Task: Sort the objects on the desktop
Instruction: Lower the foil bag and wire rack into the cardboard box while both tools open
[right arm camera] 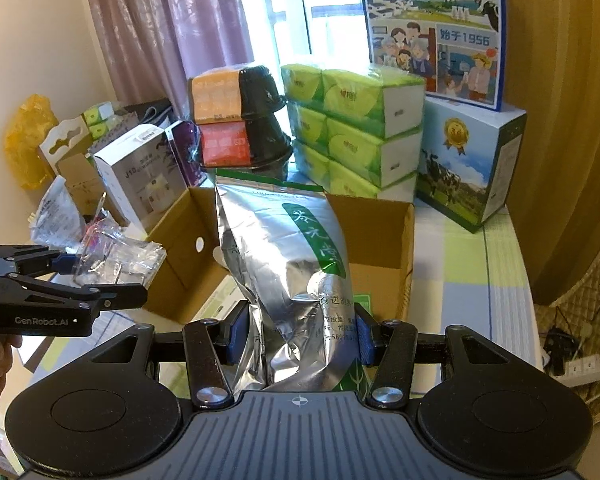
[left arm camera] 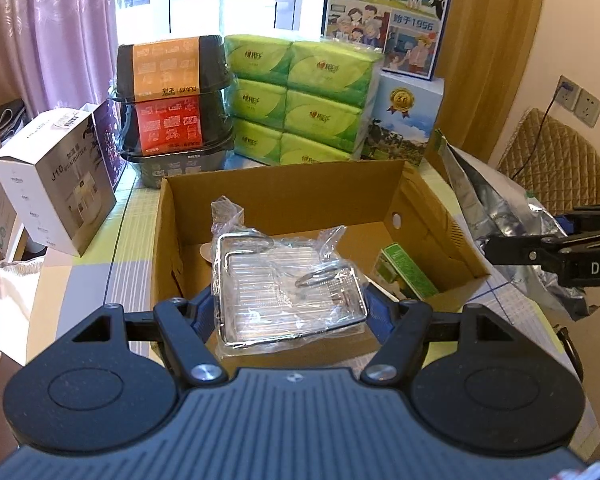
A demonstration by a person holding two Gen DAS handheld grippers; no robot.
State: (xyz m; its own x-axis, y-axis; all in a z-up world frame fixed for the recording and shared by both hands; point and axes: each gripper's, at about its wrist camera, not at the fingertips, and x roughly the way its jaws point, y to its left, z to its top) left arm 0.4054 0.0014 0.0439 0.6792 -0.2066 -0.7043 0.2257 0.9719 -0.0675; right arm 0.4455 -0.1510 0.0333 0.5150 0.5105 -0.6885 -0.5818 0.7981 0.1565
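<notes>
Here, left claw (left arm camera: 290, 312) clamping bagged wire rack (left arm camera: 288, 284), right claw (right arm camera: 298, 338) gripping foil pouch (right arm camera: 288, 276), box (left arm camera: 284, 196) contents seemingly half hidden

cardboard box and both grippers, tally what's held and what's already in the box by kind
Wire racks in clear plastic, held by left gripper: 1
Silver foil bags, held by right gripper: 1
Small green cartons in the cardboard box: 1
Total: 3
</notes>
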